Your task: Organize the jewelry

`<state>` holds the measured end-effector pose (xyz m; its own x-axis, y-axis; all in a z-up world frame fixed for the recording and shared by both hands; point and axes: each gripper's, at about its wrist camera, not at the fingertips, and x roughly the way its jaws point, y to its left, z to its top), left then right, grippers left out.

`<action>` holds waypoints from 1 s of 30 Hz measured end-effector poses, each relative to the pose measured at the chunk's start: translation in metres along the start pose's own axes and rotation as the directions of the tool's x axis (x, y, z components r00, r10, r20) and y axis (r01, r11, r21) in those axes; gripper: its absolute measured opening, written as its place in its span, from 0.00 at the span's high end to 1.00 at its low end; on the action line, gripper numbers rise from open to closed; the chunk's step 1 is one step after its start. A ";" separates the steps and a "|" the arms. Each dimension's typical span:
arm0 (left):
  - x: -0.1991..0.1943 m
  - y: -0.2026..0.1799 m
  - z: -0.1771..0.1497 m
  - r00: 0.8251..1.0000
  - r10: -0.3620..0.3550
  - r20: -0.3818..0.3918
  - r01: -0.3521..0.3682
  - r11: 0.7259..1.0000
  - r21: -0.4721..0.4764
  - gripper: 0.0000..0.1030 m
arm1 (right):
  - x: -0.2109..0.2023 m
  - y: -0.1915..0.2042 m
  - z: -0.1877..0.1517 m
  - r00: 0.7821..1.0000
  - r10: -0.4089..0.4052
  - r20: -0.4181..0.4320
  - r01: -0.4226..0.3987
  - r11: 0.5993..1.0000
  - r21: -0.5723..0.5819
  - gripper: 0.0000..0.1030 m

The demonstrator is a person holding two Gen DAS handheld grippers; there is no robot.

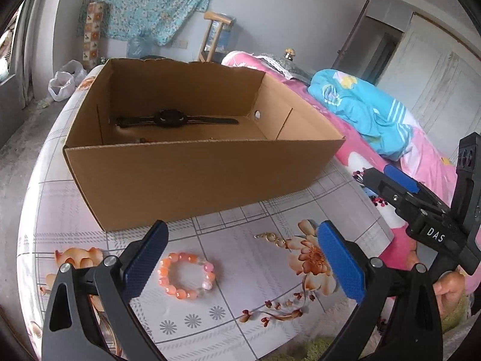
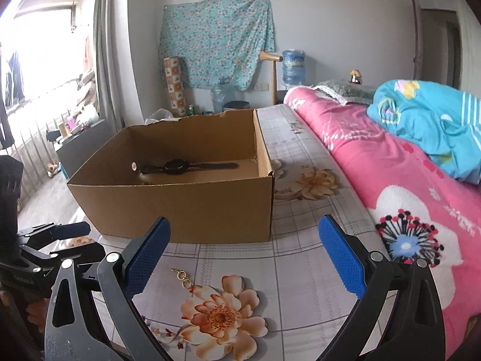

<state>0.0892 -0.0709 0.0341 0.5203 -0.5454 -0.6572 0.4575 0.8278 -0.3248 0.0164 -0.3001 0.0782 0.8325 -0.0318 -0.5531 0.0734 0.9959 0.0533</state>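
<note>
An orange and pink bead bracelet [image 1: 187,275] lies on the floral tablecloth between the open blue-padded fingers of my left gripper [image 1: 242,260]. A small gold earring [image 1: 272,238] lies just beyond it, near a printed flower. In the right wrist view the same gold earring [image 2: 182,276] rests beside the left finger of my open right gripper [image 2: 243,258]. Behind both stands an open cardboard box [image 1: 192,177] with a dark wristwatch [image 1: 170,118] on its floor, the box [image 2: 192,207] and watch [image 2: 180,167] also showing in the right wrist view. The right gripper [image 1: 378,186] appears at the left view's right edge.
The table [image 2: 300,282] is covered with a checked cloth printed with flowers. A bed with a pink blanket [image 2: 405,180] and a blue quilt [image 2: 430,123] runs along its right side. A white plastic bag [image 1: 64,81] sits on the floor beyond the table's far left.
</note>
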 end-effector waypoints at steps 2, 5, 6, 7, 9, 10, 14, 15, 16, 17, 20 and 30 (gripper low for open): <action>0.000 0.000 0.000 1.000 0.010 0.001 -0.010 1.000 0.007 0.05 | 0.000 -0.001 0.000 1.000 0.005 -0.003 -0.005 1.000 0.010 0.08; 0.002 -0.002 -0.001 0.999 0.043 -0.002 -0.043 0.998 0.035 0.05 | 0.000 -0.003 0.000 1.000 0.003 -0.006 -0.003 1.000 0.019 0.08; 0.003 -0.003 -0.001 0.998 0.055 -0.003 -0.055 0.997 0.045 0.05 | 0.001 -0.004 0.000 1.000 0.001 -0.009 -0.001 1.000 0.021 0.08; 0.003 -0.004 -0.002 0.998 0.070 -0.002 -0.070 0.996 0.059 0.05 | 0.002 -0.005 -0.001 1.000 0.000 -0.015 0.000 1.000 0.023 0.08; 0.004 -0.005 -0.003 0.995 0.102 0.005 -0.102 0.991 0.087 0.05 | 0.002 -0.008 -0.002 1.000 0.010 -0.026 -0.010 1.000 0.025 0.08; 0.005 -0.007 -0.004 0.992 0.127 0.014 -0.128 0.985 0.113 0.05 | 0.003 -0.010 -0.002 0.999 0.005 -0.035 -0.004 1.000 0.025 0.08; 0.009 -0.016 -0.010 0.977 0.208 0.044 -0.212 0.955 0.208 0.05 | 0.008 -0.020 -0.006 0.997 0.003 -0.073 -0.001 1.000 0.022 0.08; 0.011 -0.017 -0.011 0.974 0.224 0.043 -0.228 0.947 0.225 0.05 | 0.009 -0.022 -0.008 0.996 0.011 -0.087 -0.009 1.000 0.024 0.08; 0.013 -0.018 -0.012 0.972 0.233 0.041 -0.236 0.943 0.236 0.05 | 0.011 -0.024 -0.010 0.994 0.019 -0.105 -0.017 1.000 0.025 0.08; 0.014 -0.019 -0.013 0.971 0.236 0.039 -0.238 0.940 0.243 0.06 | 0.014 -0.024 -0.011 0.993 0.024 -0.119 -0.021 0.999 0.024 0.08; 0.018 -0.021 -0.017 0.972 0.232 0.025 -0.231 0.938 0.257 0.08 | 0.020 -0.023 -0.017 0.984 0.058 -0.166 -0.057 0.998 0.015 0.14; 0.041 -0.025 -0.018 0.971 0.240 -0.023 -0.222 0.927 0.302 0.32 | 0.041 0.015 -0.042 0.939 0.177 -0.294 -0.205 0.976 -0.067 0.45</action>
<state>0.0864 -0.1113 0.0035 0.5981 -0.3280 -0.7313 0.5268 0.8485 0.0503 0.0290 -0.2831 0.0216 0.6338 0.1713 -0.7543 -0.1359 0.9847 0.1095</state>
